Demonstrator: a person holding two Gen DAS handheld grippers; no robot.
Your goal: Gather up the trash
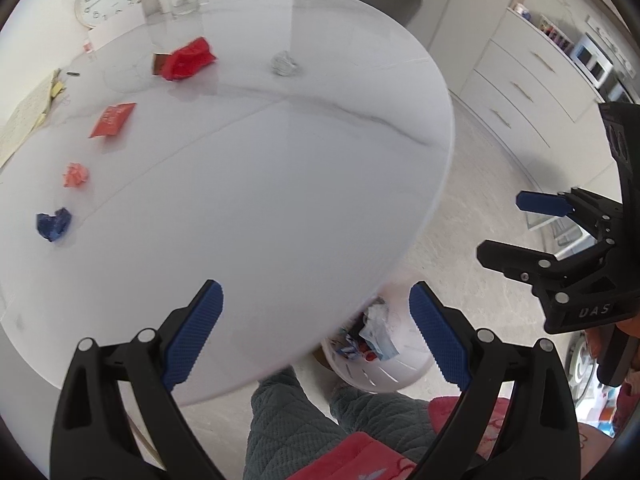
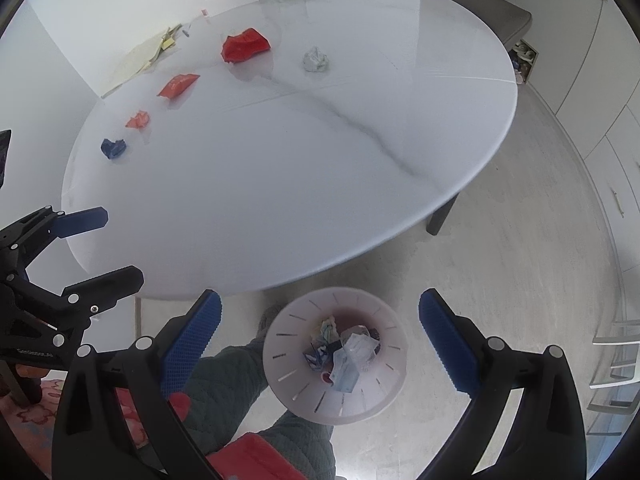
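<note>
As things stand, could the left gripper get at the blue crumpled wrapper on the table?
Probably yes: the left gripper is open and empty, and nothing lies on the table between it and the blue crumpled wrapper.

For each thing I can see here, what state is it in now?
left gripper: open, empty
right gripper: open, empty, above the bin
bin: on the floor, partly filled with trash
red bag: crumpled, on the table
red packet: lying flat
blue wrapper: crumpled
orange paper: crumpled
grey ball: crumpled
</note>
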